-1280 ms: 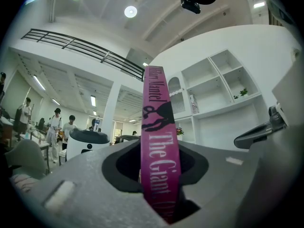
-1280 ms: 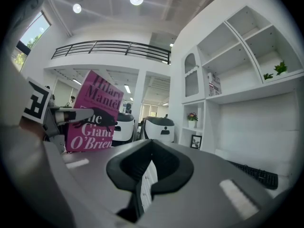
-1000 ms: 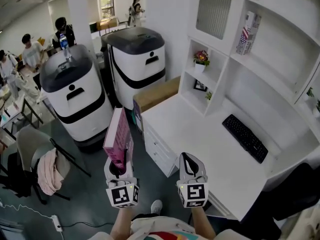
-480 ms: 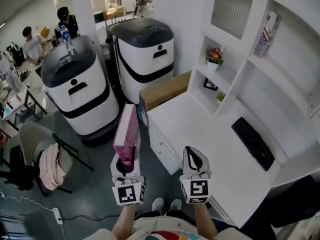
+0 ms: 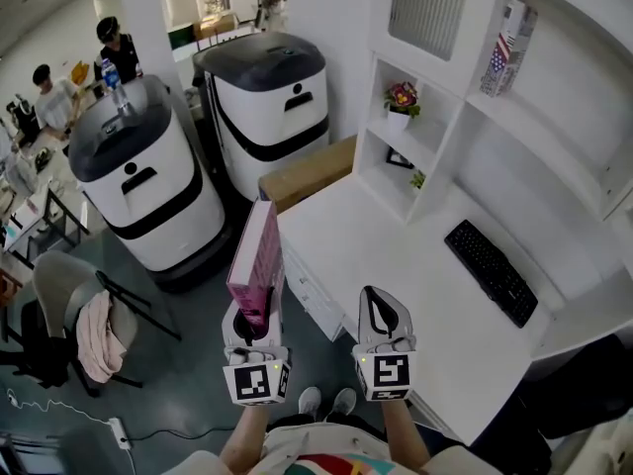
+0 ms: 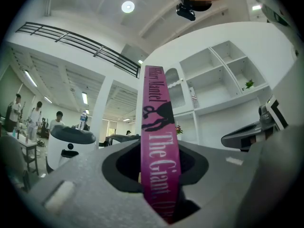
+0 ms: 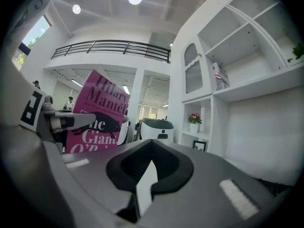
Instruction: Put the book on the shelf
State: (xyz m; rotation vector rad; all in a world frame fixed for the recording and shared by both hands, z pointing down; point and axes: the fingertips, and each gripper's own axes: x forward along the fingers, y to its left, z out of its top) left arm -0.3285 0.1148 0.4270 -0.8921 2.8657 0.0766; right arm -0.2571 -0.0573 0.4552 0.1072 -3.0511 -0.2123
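Note:
A pink book (image 5: 255,262) stands upright in my left gripper (image 5: 252,317), which is shut on its lower end. In the left gripper view its spine (image 6: 158,141) rises straight between the jaws. My right gripper (image 5: 376,293) is beside it, above the near edge of the white desk (image 5: 396,245), shut with nothing in it. The right gripper view shows its closed tips (image 7: 151,143) and the book's cover (image 7: 97,113) at the left. The white shelf unit (image 5: 554,117) rises behind the desk, at the right.
A black keyboard (image 5: 490,270) lies on the desk. The shelf unit holds a flower pot (image 5: 401,102) and a flag-printed book (image 5: 501,38). Two white machines (image 5: 148,186) (image 5: 272,107) and a cardboard box (image 5: 307,171) stand left of the desk. A chair (image 5: 94,330) and people are at far left.
The head view has shifted a little, so the desk and shelves sit slightly differently. The book stays upright in the left gripper, and both grippers keep about the same place.

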